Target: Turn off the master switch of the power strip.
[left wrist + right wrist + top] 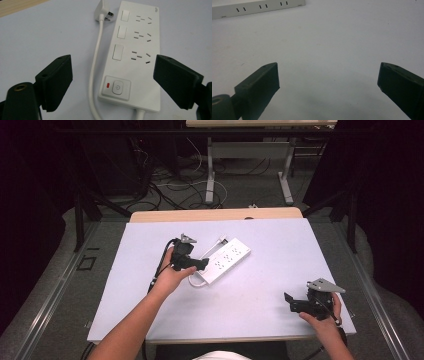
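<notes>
High view: white power strip [226,260] lying slantwise mid-table, left gripper [192,263] at its near end, right gripper [295,304] well apart near the front right corner. Left gripper view: jaws spread wide, empty, straddling the strip's switch end, long axis running straight ahead, plug [103,11] beside the far end. Right gripper view: jaws wide, empty; pale slotted edge at top, probably the strip.

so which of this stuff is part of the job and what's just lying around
Part of the job:
- white power strip, between the open jaws of the left tool
- its power button
- its cord and plug, lying loose on the table

Just lying about:
- right tool, open, off near the table corner
- cables on the floor
- desk frame behind
</notes>
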### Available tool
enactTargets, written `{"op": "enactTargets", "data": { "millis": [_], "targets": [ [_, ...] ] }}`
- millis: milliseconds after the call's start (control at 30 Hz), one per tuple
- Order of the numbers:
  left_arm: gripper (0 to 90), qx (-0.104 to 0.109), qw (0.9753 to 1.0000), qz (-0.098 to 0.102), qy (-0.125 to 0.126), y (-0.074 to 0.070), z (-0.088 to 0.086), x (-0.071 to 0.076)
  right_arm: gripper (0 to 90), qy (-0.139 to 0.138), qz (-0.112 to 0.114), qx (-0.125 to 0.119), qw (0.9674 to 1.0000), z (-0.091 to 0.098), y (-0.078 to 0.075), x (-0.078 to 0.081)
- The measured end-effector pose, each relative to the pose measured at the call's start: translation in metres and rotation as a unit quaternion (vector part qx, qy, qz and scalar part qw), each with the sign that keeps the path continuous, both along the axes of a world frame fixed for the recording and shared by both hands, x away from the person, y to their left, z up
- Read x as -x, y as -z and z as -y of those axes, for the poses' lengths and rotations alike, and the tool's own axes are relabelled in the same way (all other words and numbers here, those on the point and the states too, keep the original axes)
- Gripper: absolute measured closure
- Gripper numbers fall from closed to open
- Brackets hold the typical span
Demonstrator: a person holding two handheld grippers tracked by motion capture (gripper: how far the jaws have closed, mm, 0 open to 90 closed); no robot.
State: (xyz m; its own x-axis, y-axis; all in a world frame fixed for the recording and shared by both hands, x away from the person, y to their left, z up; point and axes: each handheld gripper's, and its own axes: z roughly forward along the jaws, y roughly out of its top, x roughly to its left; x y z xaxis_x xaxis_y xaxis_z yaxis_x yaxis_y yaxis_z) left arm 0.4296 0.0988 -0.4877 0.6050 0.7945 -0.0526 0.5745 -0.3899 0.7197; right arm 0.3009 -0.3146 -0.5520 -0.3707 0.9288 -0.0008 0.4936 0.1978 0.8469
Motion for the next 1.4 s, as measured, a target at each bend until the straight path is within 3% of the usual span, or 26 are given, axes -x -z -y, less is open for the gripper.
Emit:
{"op": "enactTargets", "data": {
  "millis": [133,333,500,667,800,1000,1167,1267,1400],
  "targets": [
    [0.5,0.010,0.9999,0.001,-0.001,-0.002,-0.002,0.001,3.2,-0.003,0.001,0.001,1.0000,0.000,0.000,0.000],
    [0.4,0.021,0.9998,0.002,0.004,-0.005,-0.005,0.005,3.2,0.002,0.001,0.000,1.0000,0.000,0.000,0.000],
    [0.4,0.040,0.9991,-0.011,0.003,-0.009,-0.009,0.012,3.2,-0.002,0.002,0.001,1.0000,0.000,0.000,0.000],
    [0.4,0.045,0.9990,0.001,0.000,-0.011,-0.015,0.019,3.2,0.001,0.003,-0.002,1.0000,0.000,0.000,0.000],
    [0.4,0.051,0.9986,0.009,-0.006,-0.014,-0.024,0.027,3.2,-0.005,0.001,-0.001,1.0000,0.001,-0.001,0.000],
    [0.4,0.041,0.9987,0.024,-0.017,-0.017,-0.040,0.040,3.2,-0.003,0.000,0.000,1.0000,0.001,-0.001,0.001],
    [0.4,0.045,0.9983,0.025,-0.027,-0.020,-0.058,0.050,3.2,-0.005,0.003,-0.001,1.0000,0.001,-0.001,0.000],
    [0.4,0.052,0.9980,0.014,-0.033,-0.021,-0.069,0.057,3.2,-0.004,0.003,0.000,1.0000,0.001,-0.001,0.000],
    [0.4,0.059,0.9971,0.020,-0.042,-0.021,-0.081,0.066,3.2,-0.002,0.001,-0.003,1.0000,0.001,-0.002,0.001]
  ]
}}
